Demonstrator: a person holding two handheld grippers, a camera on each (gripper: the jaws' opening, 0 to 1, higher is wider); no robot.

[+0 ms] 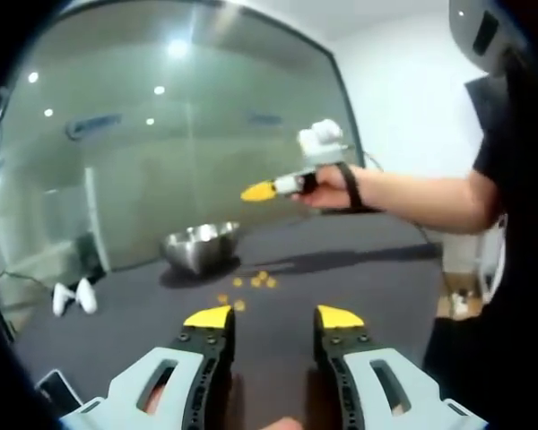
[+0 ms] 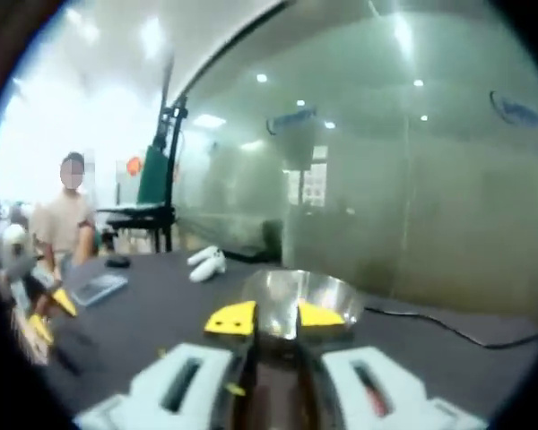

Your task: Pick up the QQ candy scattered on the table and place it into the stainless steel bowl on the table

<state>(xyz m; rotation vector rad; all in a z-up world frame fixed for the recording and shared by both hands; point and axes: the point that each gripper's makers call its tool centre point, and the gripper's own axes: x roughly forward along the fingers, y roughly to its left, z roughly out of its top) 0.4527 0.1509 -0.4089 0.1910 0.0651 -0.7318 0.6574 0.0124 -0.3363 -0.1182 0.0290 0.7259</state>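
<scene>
A stainless steel bowl (image 1: 200, 246) stands on the dark grey table (image 1: 359, 278). Several small orange QQ candies (image 1: 255, 282) lie scattered in front of it, between the bowl and my left gripper (image 1: 274, 318). That gripper hovers low over the table, open, with nothing between its yellow tips. A hand holds my right gripper (image 1: 258, 191) up in the air to the right of the bowl. In the right gripper view, my right gripper (image 2: 277, 318) points at the bowl (image 2: 332, 300) with a narrow gap between its tips and nothing visible in it.
Two white controllers (image 1: 74, 296) (image 2: 206, 264) lie left of the bowl near a glass wall. A flat phone-like device (image 2: 99, 288) and a black cable (image 2: 448, 331) rest on the table. Another person (image 2: 67, 224) stands beyond the table's far end.
</scene>
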